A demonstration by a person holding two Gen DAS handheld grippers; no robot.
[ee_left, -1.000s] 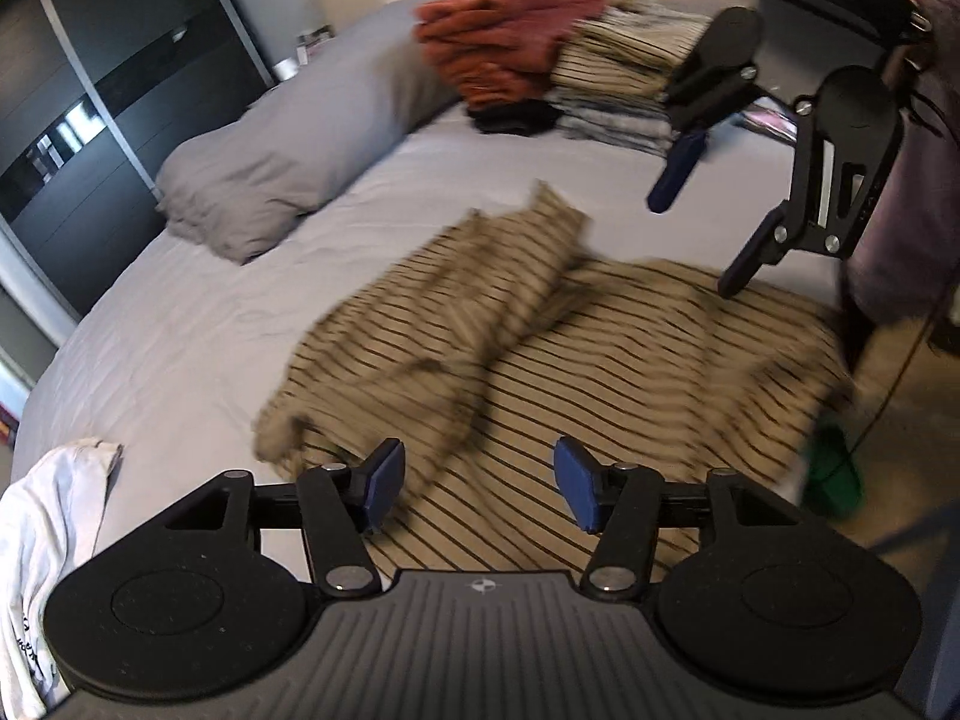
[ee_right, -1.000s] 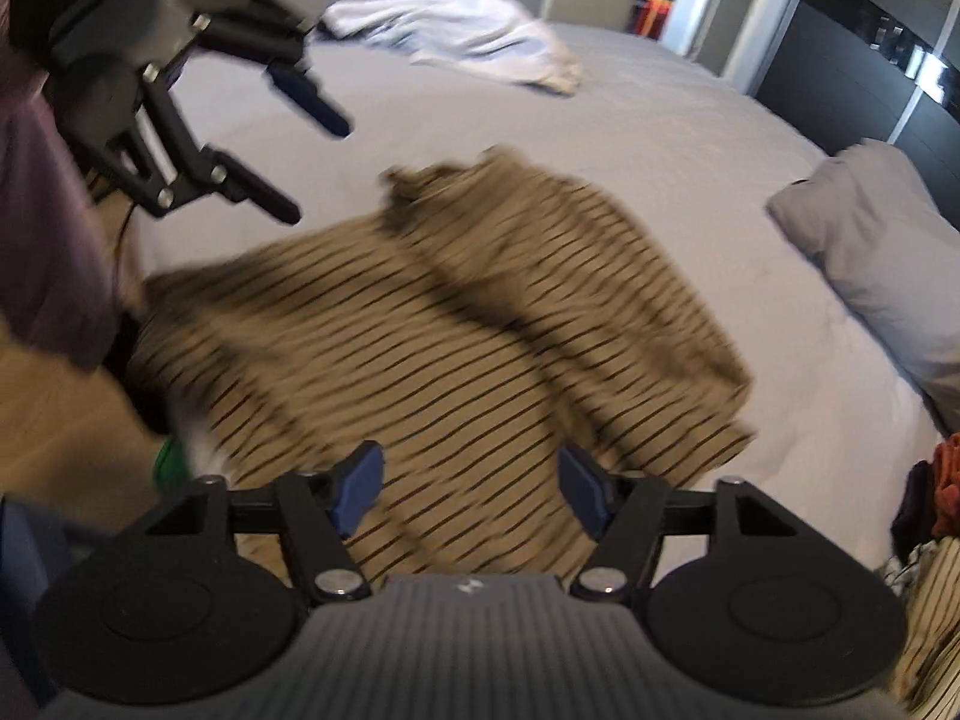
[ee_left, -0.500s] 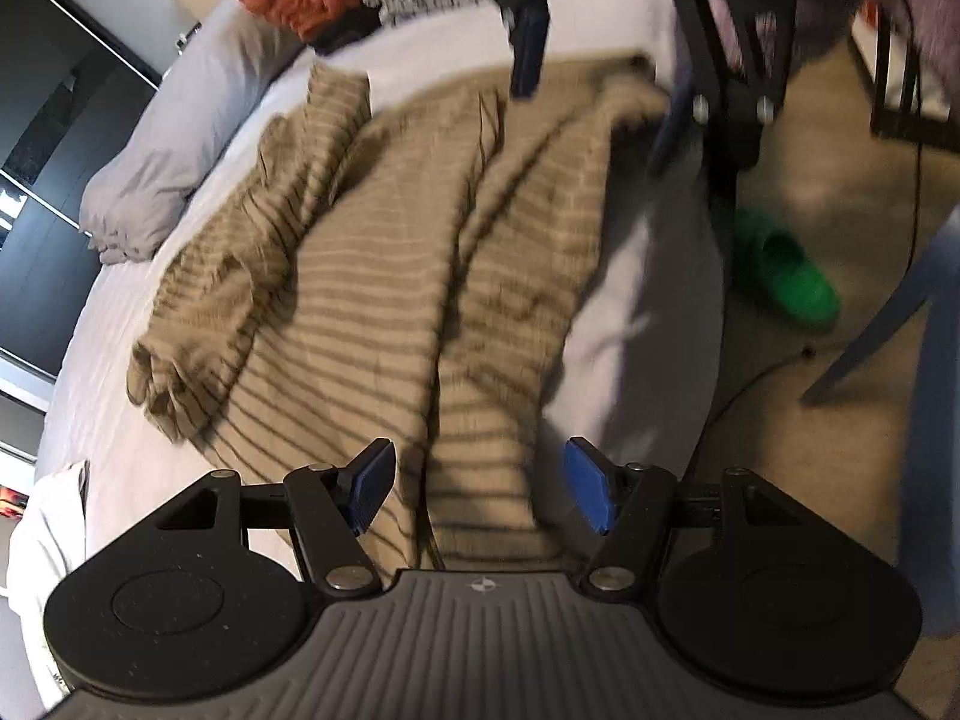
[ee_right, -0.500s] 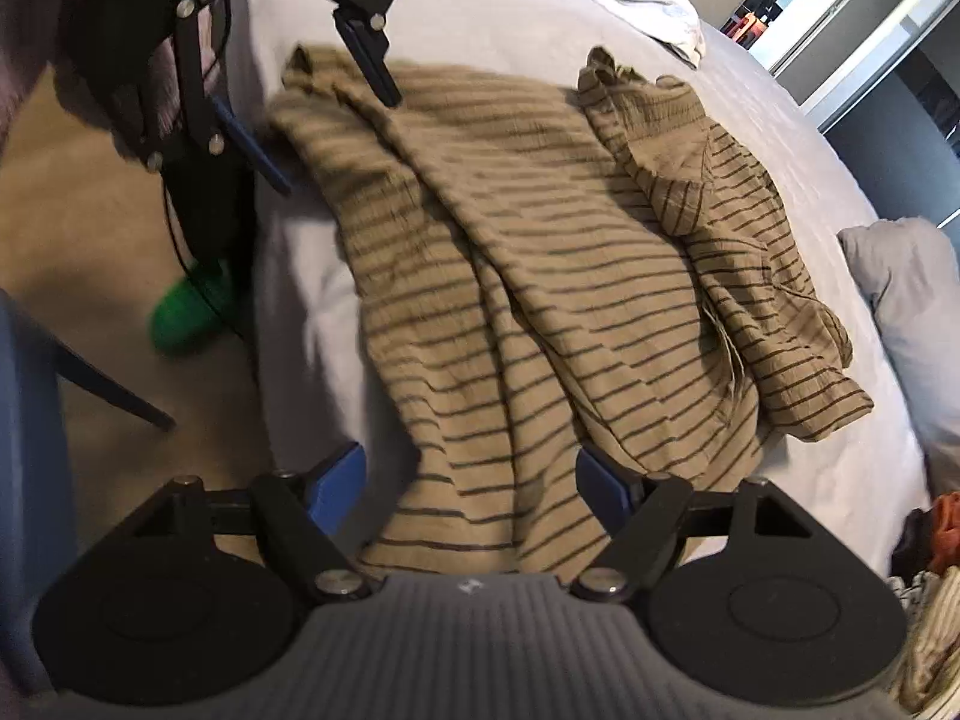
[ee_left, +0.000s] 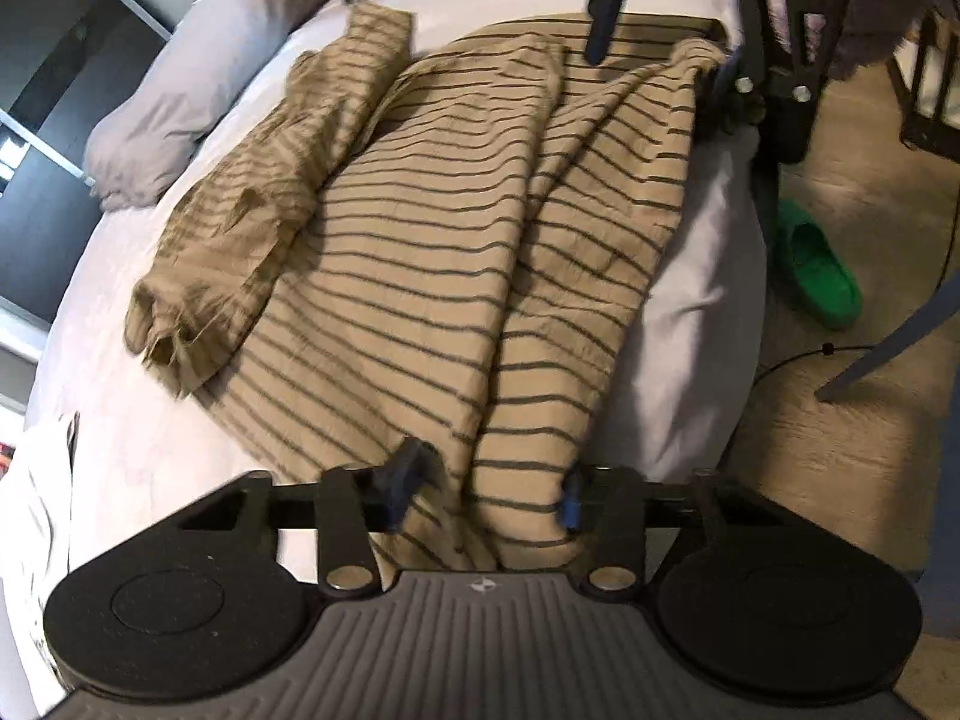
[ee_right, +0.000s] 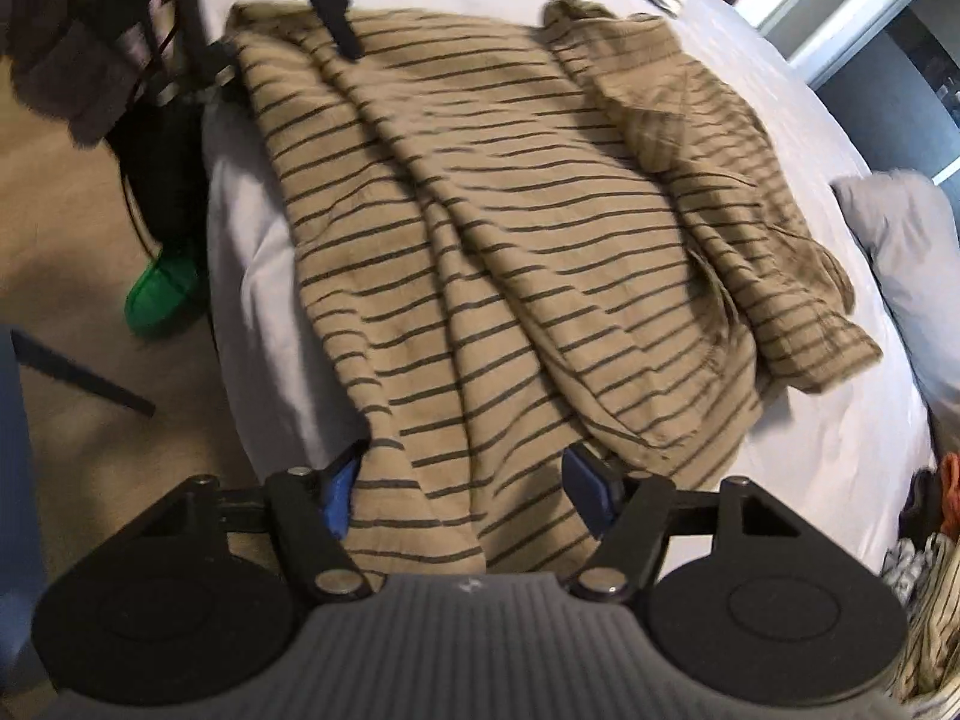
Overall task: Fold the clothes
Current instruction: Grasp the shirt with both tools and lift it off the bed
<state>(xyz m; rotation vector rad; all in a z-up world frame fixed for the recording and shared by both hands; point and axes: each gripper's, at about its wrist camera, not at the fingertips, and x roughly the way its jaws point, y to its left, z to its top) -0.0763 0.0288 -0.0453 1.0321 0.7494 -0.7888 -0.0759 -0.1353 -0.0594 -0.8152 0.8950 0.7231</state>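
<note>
A: From the left wrist we see the shirt (ee_left: pixel 456 228), tan with dark stripes, spread over the bed (ee_left: pixel 108 420) and reaching right to its near edge.

B: And the left gripper (ee_left: pixel 483 489)? Its jaws have just been closing, and we see a bunched fold of the hem between the blue pads (ee_left: pixel 399 483).

A: They stand about half shut. Whether the pads press on the cloth yet, we cannot tell; the fabric fills the gap.

B: Up top the right gripper (ee_left: pixel 660 42) sits at the shirt's far corner. A pillow (ee_left: pixel 174 96) lies on the left, beyond the crumpled sleeve (ee_left: pixel 240 228), and a green shoe (ee_left: pixel 816 276) is on the carpet beside the bed.

A: Now the right wrist. We see the same shirt (ee_right: pixel 516 228) from its other end, wrinkled in long ridges, hem toward us.

B: The right gripper (ee_right: pixel 465 495) has been closing a little, but its jaws are wide apart. The hem lies between the pads (ee_right: pixel 591 495); the left one touches the cloth's edge, the right one seems clear of it.

A: So we call it open, with no grip. The left gripper (ee_right: pixel 282 24) shows at the far corner, the green shoe (ee_right: pixel 162 294) on the floor to the left, and the pillow (ee_right: pixel 900 240) at the right.
</note>
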